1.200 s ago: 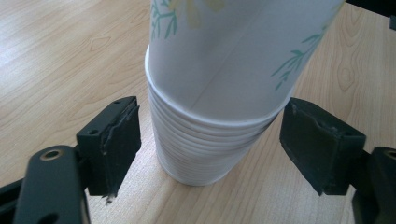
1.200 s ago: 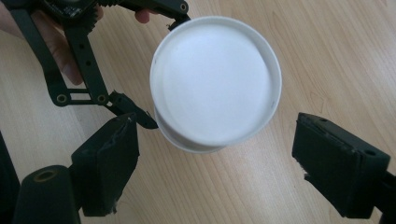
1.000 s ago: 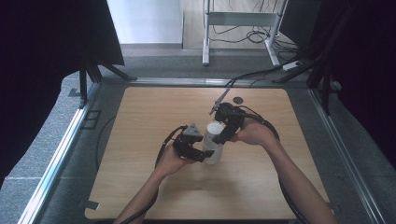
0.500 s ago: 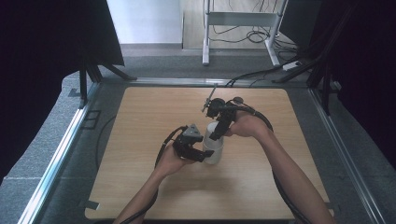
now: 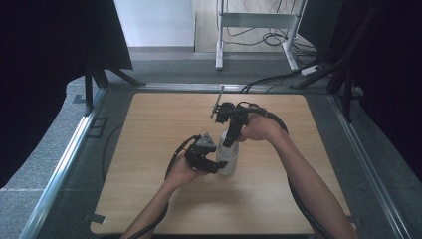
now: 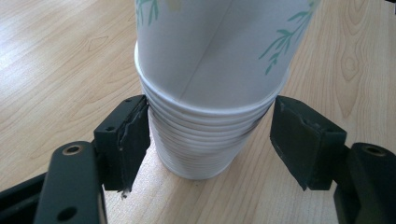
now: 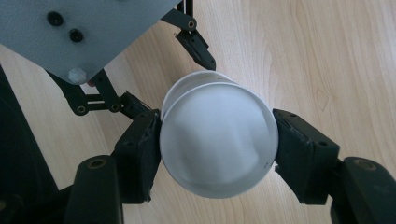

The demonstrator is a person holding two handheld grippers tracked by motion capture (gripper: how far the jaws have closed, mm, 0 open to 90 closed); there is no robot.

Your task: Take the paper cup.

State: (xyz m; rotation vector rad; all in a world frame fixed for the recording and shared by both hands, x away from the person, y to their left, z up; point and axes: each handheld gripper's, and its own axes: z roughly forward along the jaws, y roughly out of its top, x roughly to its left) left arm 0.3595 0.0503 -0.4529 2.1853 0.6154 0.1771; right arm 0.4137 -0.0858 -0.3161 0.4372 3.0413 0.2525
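A stack of white paper cups with a green leaf print stands upside down near the middle of the wooden table. My right gripper reaches down from above, and its pads press both sides of the top cup near its base, so my right gripper is shut on it. My left gripper straddles the rims at the foot of the stack. One pad touches the rims and the other pad stands a narrow gap away, so my left gripper is open.
A metal rail frames the table, with grey floor beyond it. Cables and a metal stand lie past the far edge. Black curtains hang at both sides. Bare wood surrounds the stack.
My right hand and gripper have shifted slightly toward the far side and tipped steeper over the stack. The left gripper and the stack have stayed where they were.
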